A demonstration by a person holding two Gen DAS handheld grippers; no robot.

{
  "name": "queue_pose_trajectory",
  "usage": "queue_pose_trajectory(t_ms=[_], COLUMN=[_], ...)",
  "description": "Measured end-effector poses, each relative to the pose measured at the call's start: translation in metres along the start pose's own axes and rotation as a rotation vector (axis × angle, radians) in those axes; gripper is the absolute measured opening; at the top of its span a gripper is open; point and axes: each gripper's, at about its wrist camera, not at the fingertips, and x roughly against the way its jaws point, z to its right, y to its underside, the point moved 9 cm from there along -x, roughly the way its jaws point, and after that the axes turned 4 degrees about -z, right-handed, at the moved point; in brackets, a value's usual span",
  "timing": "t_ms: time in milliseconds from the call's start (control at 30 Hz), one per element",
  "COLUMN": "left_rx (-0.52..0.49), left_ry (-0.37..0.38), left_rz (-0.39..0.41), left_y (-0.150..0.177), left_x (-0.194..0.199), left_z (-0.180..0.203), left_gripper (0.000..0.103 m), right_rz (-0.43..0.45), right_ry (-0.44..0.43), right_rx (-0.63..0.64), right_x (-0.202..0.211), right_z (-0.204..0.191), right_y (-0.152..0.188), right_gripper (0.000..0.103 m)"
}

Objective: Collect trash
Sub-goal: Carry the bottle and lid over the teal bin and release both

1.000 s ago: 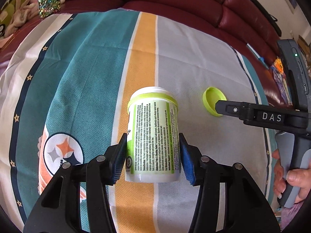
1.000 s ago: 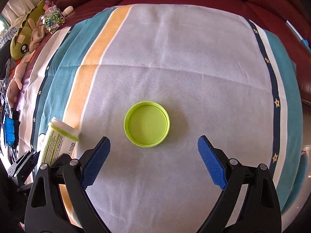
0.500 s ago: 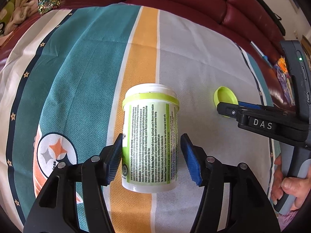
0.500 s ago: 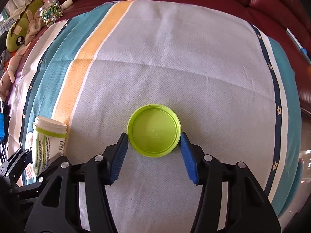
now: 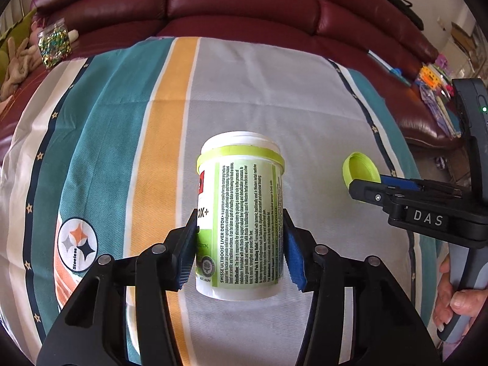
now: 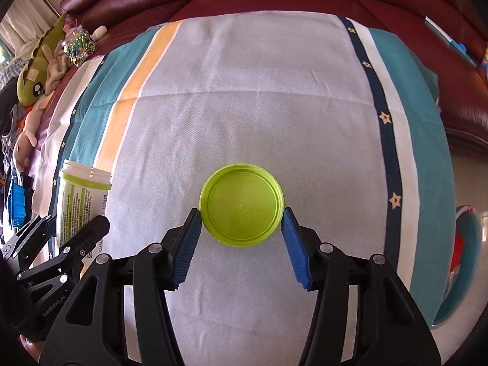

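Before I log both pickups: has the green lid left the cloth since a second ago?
Yes. The green lid sat flat beyond the open right gripper; now it is clamped and tilted up above the striped cloth.

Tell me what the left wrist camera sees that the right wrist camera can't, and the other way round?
Left only: the logo on the cloth, and a hand holding the right gripper. Right only: a green plush toy and the lid's inside. Both: the bottle in the left gripper, the lid in the right gripper, the striped cloth and the glitter jar.
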Motion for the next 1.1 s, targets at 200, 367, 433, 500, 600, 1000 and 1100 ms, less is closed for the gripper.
queue_pose_trajectory(t_ms=[200,367,433,500,600,1000,1100], left_rx=[-0.093,-0.194,-0.232,-0.267,-0.318,-0.504,-0.541], left_ry=[0.053,0.1,0.114,0.125,0.138,0.195,0.208], left_rz=[-0.006,-0.022,-0.028,-0.033,-0.041,-0.09,-0.114], left_y=[0.003,0.008,0.01,0.012,0.014,0.04,0.049], left_x=[0.004,0.0,-0.002,-0.004,-0.004,-0.015,-0.024], left_z=[0.073,0.144,0.171,0.197,0.234,0.361,0.39], left_gripper=[0.051,0.051,0.051,0.051,0.051,0.051,0.051], right_rz=[0.063,0.112,0.133,0.151,0.176,0.228,0.23], right_ry=[0.0,0.008,0.011,0.014,0.024,0.067,0.066], right_rx=[-0.088,-0.182,-0.221,-0.256,-0.307,-0.524,-0.559], right_x=[0.042,0.074,0.086,0.097,0.111,0.145,0.147], right_z=[0.057,0.116,0.141,0.166,0.201,0.328,0.347], right_y=[0.023,0.048,0.058,0.069,0.084,0.159,0.171], right_gripper=[0.052,0.052,0.052,0.052,0.052,0.052,0.052])
